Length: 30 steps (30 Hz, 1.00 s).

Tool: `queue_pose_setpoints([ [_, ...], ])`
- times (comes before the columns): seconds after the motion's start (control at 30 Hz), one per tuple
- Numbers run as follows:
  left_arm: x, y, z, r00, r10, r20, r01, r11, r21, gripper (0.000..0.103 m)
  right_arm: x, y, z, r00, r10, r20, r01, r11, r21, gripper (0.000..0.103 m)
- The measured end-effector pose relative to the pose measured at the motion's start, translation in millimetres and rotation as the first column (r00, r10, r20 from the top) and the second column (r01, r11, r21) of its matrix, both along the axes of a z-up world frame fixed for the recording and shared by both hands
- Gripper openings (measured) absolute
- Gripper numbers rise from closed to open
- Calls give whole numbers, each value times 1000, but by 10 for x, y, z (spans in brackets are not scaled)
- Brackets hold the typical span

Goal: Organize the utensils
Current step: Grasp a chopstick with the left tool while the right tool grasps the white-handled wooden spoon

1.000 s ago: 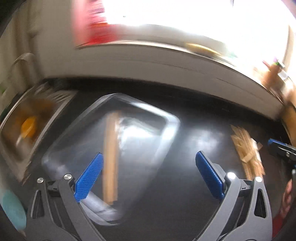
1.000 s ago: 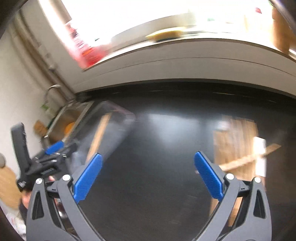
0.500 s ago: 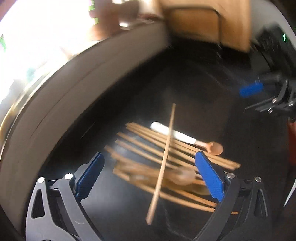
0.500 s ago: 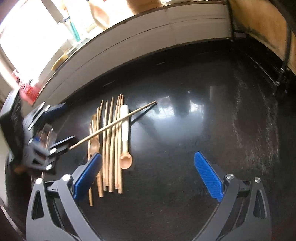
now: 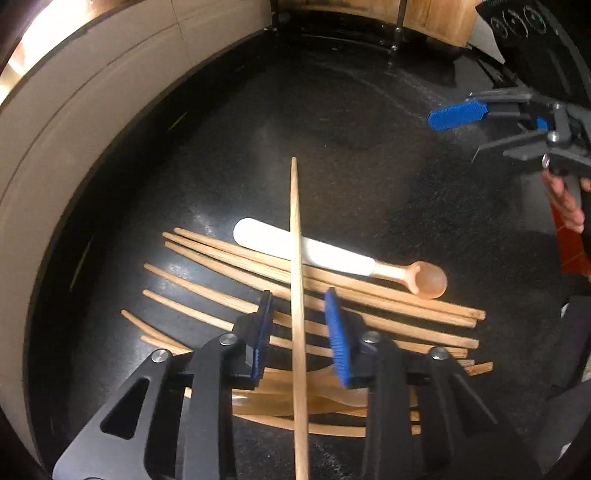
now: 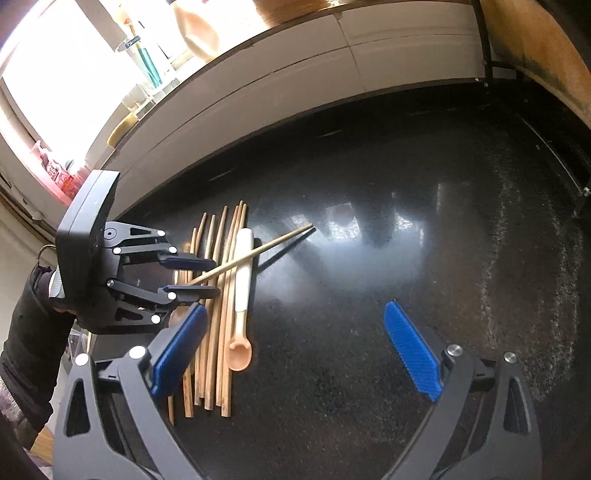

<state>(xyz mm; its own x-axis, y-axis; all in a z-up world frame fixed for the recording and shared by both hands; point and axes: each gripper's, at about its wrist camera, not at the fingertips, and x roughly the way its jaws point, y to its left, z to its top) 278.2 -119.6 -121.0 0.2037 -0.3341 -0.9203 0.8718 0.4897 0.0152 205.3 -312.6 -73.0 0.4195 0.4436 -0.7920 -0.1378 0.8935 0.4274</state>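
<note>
A pile of wooden chopsticks (image 5: 332, 295) lies side by side on the black countertop (image 5: 369, 166), with a white-handled wooden spoon (image 5: 332, 256) along its far side. One chopstick (image 5: 297, 295) lies crosswise over the pile. My left gripper (image 5: 300, 332) straddles this chopstick, jaws narrowed with small gaps either side. In the right wrist view the pile (image 6: 218, 332), the spoon (image 6: 242, 295) and the crossing chopstick (image 6: 258, 253) sit at left, the left gripper (image 6: 207, 277) over them. My right gripper (image 6: 291, 354) is open and empty over bare counter right of the pile.
A pale wall (image 6: 295, 81) runs along the counter's back edge, with a bright window sill above it holding bottles and a yellow dish (image 6: 122, 127). A wooden board (image 5: 424, 18) stands at the far right end. A hob (image 5: 535, 33) lies beyond the right gripper.
The left gripper has come down over the pile and narrowed its jaws around the crossing chopstick. Both views have swung from the clear tray near the sink to the chopstick pile.
</note>
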Motion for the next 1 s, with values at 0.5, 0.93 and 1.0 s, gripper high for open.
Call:
queue_pose_setpoints([
  [0.5,-93,380,468,936,352,22,-347,931,-115,6,285,727,-265,984,178,-27,-179,952,-248,61],
  [0.93,-786,1219,579,656,753,-51,-741,630,-235,6,367,1012,-374,974,227,-4,-209,893,-399,49],
  [1.0,-926,1326,557,639,766,-64,-756,611,-234,6,394,1025,-371,975,223,-1,-206,897,-391,33],
])
